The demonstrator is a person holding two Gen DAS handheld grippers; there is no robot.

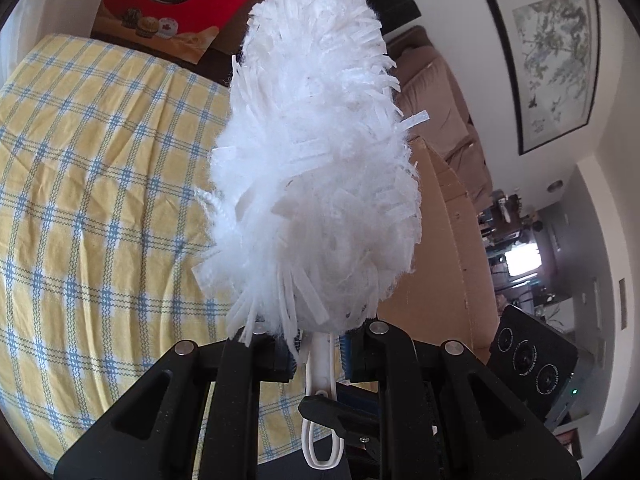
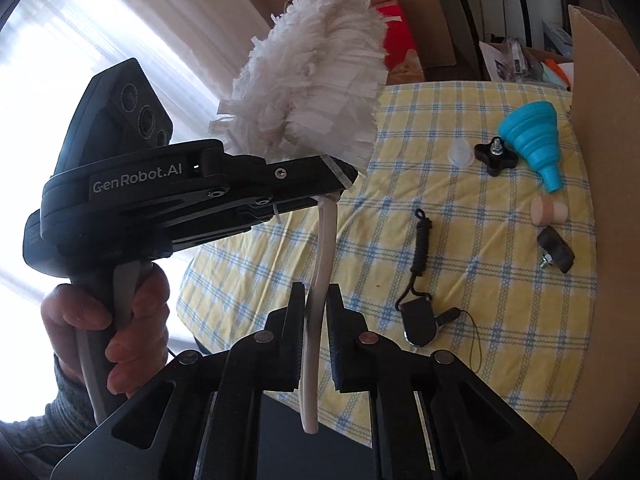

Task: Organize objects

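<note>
A white fluffy duster stands upright over the checked tablecloth, filling the middle of the left wrist view. My left gripper is shut on the neck of its white handle, just below the head. The right wrist view shows the duster head at centre top, with the left gripper clamped under it and a hand on that gripper's grip. The handle hangs down between the fingers of my right gripper, which is shut on it.
On the tablecloth lie a blue funnel, a black knob, a clear cap, a wooden cylinder, a black block and a black cord with clip. A cardboard box wall rises at right.
</note>
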